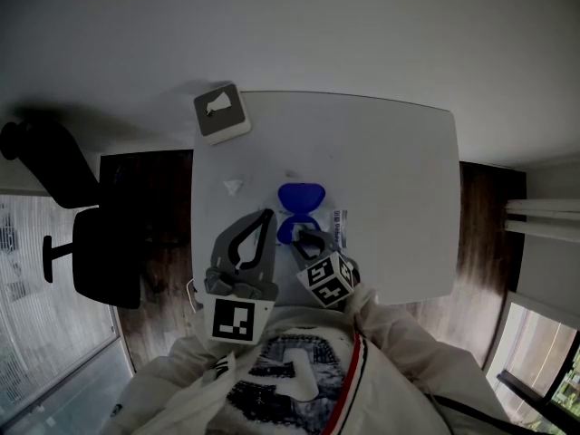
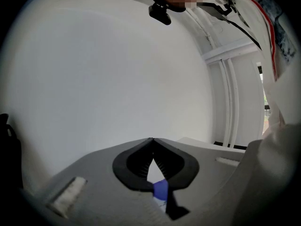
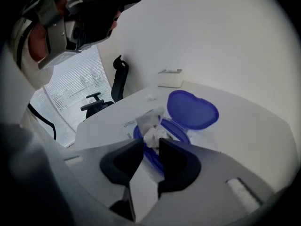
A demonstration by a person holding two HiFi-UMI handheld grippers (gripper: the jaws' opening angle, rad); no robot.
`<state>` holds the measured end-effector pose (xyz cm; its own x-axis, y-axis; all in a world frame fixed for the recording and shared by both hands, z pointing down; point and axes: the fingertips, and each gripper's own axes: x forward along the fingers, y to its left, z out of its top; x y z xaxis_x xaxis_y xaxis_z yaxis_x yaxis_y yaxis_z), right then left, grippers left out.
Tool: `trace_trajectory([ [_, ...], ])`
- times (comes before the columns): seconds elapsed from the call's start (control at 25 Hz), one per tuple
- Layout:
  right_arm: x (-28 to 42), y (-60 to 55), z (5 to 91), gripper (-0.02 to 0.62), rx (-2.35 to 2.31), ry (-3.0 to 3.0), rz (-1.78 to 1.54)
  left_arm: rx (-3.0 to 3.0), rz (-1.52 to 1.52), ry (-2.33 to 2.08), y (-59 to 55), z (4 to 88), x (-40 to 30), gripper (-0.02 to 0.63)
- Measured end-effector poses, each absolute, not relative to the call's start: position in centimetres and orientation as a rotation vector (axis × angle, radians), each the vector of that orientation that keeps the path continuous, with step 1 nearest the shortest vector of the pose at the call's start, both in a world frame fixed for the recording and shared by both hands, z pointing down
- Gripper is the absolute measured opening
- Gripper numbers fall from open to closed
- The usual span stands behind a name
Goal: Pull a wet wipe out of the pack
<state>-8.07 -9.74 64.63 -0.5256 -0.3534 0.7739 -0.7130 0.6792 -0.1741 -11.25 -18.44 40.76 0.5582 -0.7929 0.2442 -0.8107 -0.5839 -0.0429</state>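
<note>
The wet wipe pack lies on the white table, its blue lid flipped open. In the right gripper view a crumpled white wipe sticks up from the blue ring opening, in front of the raised lid. My right gripper points steeply down at the opening and is shut on the wipe's tuft, which fills the gap between its tips. My left gripper is just left of the pack, shut and holding nothing. In its own view the tips touch, and a blue part of the pack shows below them.
A grey-and-white tissue box stands at the table's far left corner. A small white scrap lies left of the pack. A black office chair stands on the dark floor left of the table. A wall lies behind the table.
</note>
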Motion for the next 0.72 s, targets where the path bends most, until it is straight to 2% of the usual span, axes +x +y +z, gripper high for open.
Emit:
trace_trajectory([
  [0.2,-7.99,-10.09,64.81,0.09,0.825,-2.152,0.627,2.69,0.357,-1.399,-18.42,40.84,-11.06,0.003],
  [0.48,-7.96,-10.42,64.61,0.028,0.845,-2.159,0.623,2.688,0.376,-1.401,-18.39,41.09,-10.8,0.004],
  [0.72,-7.44,-10.37,64.37,0.023,0.847,-2.17,0.638,2.666,0.375,-1.417,-18.08,41.35,-10.59,0.003],
])
